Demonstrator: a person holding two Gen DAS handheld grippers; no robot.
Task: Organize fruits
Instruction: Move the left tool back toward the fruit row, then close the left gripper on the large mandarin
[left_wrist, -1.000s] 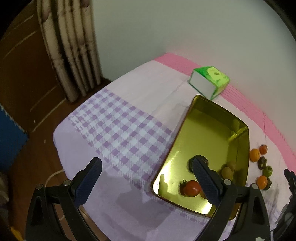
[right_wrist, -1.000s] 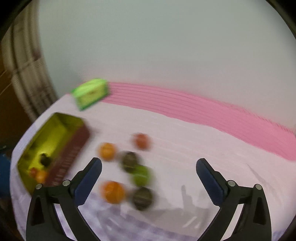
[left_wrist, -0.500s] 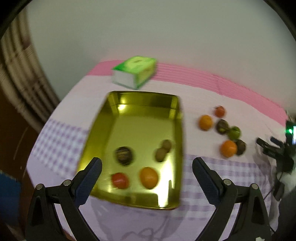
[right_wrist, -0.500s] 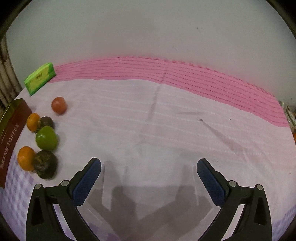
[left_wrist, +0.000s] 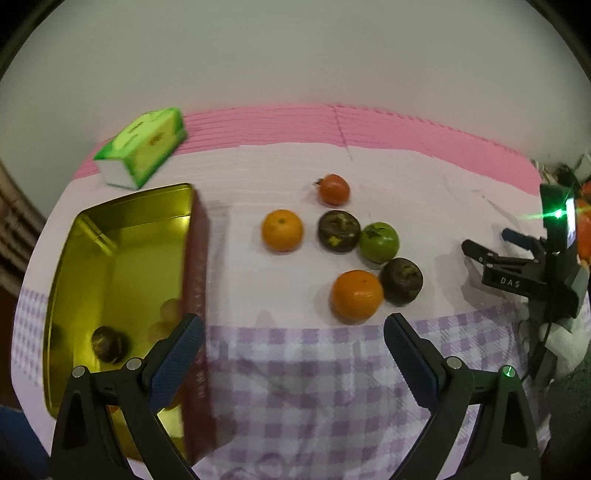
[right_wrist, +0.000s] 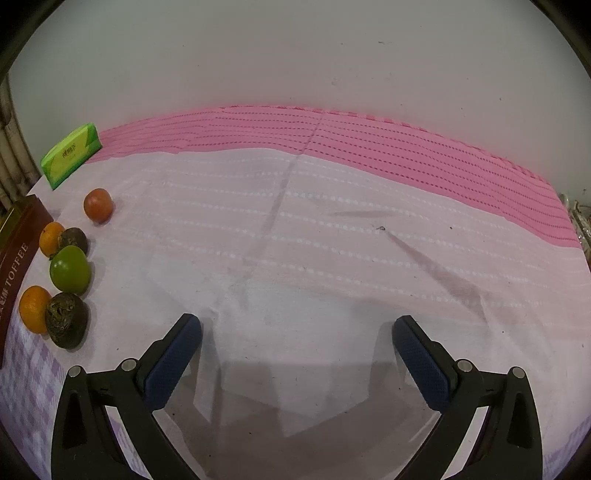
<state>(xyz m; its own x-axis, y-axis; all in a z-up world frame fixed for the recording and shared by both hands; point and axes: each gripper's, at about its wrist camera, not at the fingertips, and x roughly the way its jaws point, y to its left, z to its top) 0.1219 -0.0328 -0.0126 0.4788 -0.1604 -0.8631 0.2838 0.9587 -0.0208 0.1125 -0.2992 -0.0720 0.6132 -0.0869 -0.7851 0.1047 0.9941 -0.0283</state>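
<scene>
Several loose fruits lie on the cloth: a near orange (left_wrist: 356, 295), a far orange (left_wrist: 282, 229), a red tomato (left_wrist: 333, 189), a green fruit (left_wrist: 379, 242) and two dark fruits (left_wrist: 338, 231) (left_wrist: 401, 281). A gold-lined tin (left_wrist: 122, 236) on the left holds a dark fruit (left_wrist: 109, 343) and others partly hidden by my finger. My left gripper (left_wrist: 293, 343) is open, just short of the near orange. My right gripper (right_wrist: 297, 345) is open over bare cloth, with the fruits (right_wrist: 70, 274) at its far left. It also shows at the right edge as the right gripper (left_wrist: 491, 245).
A green tissue pack (left_wrist: 142, 146) lies behind the tin near the pink strip (left_wrist: 369, 125) along the wall. The tin's brown side reads TOFFEE (right_wrist: 14, 266). The purple checked cloth (left_wrist: 295, 387) covers the near table edge.
The left gripper has swung right, from over the tin to facing the loose fruits. The right gripper has turned right and away from the fruits, now at its left edge.
</scene>
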